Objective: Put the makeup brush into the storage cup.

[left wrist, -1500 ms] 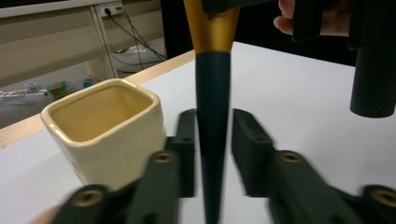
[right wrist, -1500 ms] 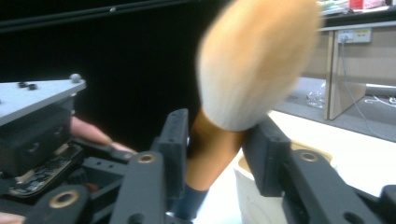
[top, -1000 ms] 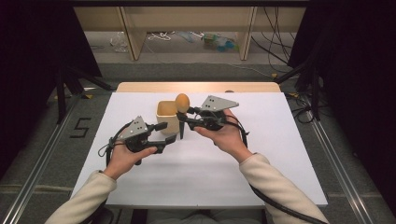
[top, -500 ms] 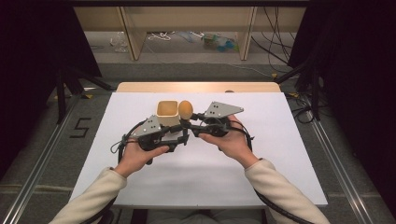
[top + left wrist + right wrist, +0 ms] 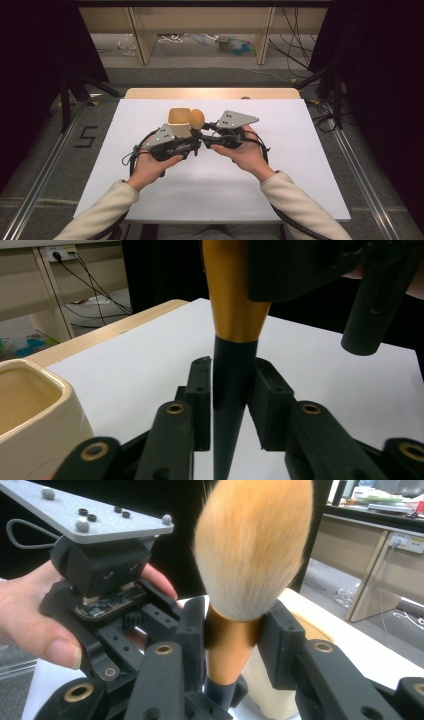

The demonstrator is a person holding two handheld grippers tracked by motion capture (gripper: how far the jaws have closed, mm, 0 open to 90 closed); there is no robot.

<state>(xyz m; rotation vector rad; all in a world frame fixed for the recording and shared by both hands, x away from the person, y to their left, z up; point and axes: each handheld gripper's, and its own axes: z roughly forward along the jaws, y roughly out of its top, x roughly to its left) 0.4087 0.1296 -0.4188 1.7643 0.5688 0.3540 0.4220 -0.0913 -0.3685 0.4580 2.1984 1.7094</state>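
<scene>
White table [image 5: 310,170], mid-surface toward its far edge: makeup brush [image 5: 196,119] beside cream cup [image 5: 178,116], right gripper [image 5: 205,131] clamping its gold ferrule, left gripper [image 5: 196,142] just closed on its dark handle.

My sleeves [image 5: 102,210] are cream and reach to my wrists. My left tongs [image 5: 192,146] and my right tongs [image 5: 202,131] are black, with brass rings on the jaw arms. Each carries a grey three-cornered plate [image 5: 236,119] with small dark screws. A black cable [image 5: 295,225] trails from each.
</scene>
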